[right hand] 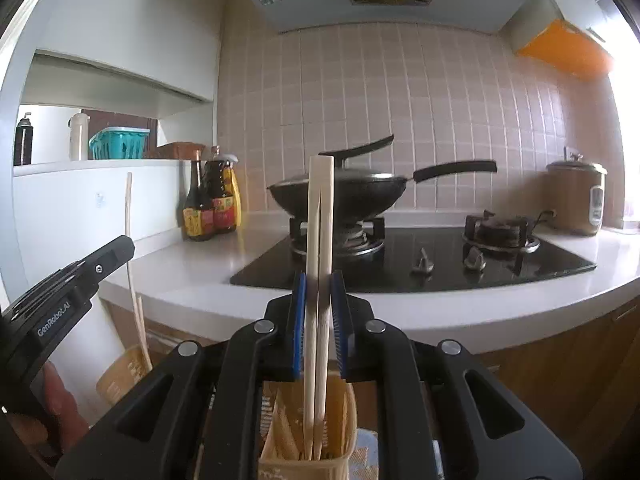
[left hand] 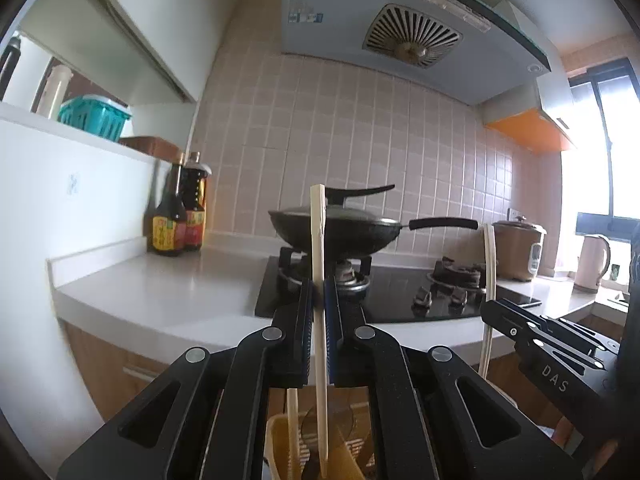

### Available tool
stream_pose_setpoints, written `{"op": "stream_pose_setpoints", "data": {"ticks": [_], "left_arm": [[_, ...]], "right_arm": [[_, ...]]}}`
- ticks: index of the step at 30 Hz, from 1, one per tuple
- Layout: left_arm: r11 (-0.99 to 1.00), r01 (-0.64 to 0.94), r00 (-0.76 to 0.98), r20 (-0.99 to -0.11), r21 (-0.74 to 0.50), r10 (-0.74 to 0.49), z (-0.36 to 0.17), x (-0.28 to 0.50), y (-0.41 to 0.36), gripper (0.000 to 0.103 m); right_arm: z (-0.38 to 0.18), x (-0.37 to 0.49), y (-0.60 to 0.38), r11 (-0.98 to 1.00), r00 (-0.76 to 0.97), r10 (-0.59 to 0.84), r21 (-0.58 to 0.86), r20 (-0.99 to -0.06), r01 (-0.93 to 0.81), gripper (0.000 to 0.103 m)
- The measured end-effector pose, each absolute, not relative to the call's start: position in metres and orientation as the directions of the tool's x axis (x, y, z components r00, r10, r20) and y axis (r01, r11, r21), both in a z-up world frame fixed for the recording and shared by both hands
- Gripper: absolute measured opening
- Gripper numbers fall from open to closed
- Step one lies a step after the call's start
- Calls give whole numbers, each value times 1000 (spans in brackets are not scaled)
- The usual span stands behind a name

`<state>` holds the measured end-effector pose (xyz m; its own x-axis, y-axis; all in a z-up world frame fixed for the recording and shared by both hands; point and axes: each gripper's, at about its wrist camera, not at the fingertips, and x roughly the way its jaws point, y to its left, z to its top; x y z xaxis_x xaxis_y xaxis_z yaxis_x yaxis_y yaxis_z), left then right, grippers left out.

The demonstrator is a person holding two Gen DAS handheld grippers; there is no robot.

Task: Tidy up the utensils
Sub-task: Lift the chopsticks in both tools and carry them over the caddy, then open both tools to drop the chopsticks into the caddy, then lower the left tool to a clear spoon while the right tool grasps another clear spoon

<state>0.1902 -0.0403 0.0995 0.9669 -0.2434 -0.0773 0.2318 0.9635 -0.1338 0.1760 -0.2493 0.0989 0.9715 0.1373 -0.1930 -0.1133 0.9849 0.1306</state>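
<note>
Looking along my left claw (left hand: pixel 319 300), I see its blue pads clenched on a single chopstick (left hand: pixel 319 280), which stands upright with its blunt end level with the black wok (left hand: pixel 340 228) on the stove (left hand: pixel 400 300). Its thin end dips into a yellow holder (left hand: pixel 280 440) below the claw, where another stick already leans (the holder's bottom is cut off by the frame). Off to the right, my other claw (left hand: pixel 490 308) shows, with pale sticks rising beside it. Sauce bottles (left hand: pixel 176 220) stand on the white counter (left hand: pixel 180 292) to the left.

From the right claw (right hand: pixel 319 300), the pads are clenched on a pair of chopsticks (right hand: pixel 320 248), side by side and upright, their tips down inside a tan holder (right hand: pixel 344 452) just under the claw. Whether the tips reach its bottom I cannot tell. At the left edge my left claw (right hand: pixel 120 246) holds its one stick (right hand: pixel 129 208) above a second holder (right hand: pixel 120 376), and a hand (right hand: pixel 56 412) shows beneath it.
</note>
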Motion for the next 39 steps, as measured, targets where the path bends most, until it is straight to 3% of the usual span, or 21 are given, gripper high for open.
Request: {"op": "stream_pose_setpoints", "data": {"ticks": [4,7,9,13,15,17,24,27,32,36,39], "left_arm": [[960,233,964,-95,-153,-249,95,187,-31,8],[961,223,965,-103,-161,-241,97,179,-21,31],[961,225,965,-100,-161,-243,102,169,-13,32],[957,232,961,-112,-176,-254,117,152,0,38],[952,247,952,-139,-182,-274,124,144,5,42],[953,243,940,-197,-182,-277,129,134,9,42],[887,330,779,-438,-322,-449,134,112,18,42],[885,339,710,-530,-319,-464,129,103,13,43],[900,353,592,-684,-255,-426,85,78,0,43],[906,356,508,-767,-229,-393,41,66,-3,42],[903,329,436,-804,-277,-405,5,65,0,38]], "right_arm": [[98,163,-253,984,971,136,137,-196,-110,12],[103,149,-256,986,973,130,124,-192,-108,17],[111,140,-259,984,968,152,128,-200,-127,27],[126,123,-268,973,955,195,169,-222,-160,32],[132,112,-273,966,946,218,191,-241,-174,40],[138,96,-275,965,937,226,195,-267,-177,50],[162,63,-260,963,870,266,160,-415,-218,51],[165,56,-248,948,776,318,177,-545,-264,51],[117,52,-228,920,562,379,232,-735,-317,51],[62,50,-217,919,455,375,258,-807,-300,50],[32,49,-211,907,403,404,303,-821,-291,50]]}}
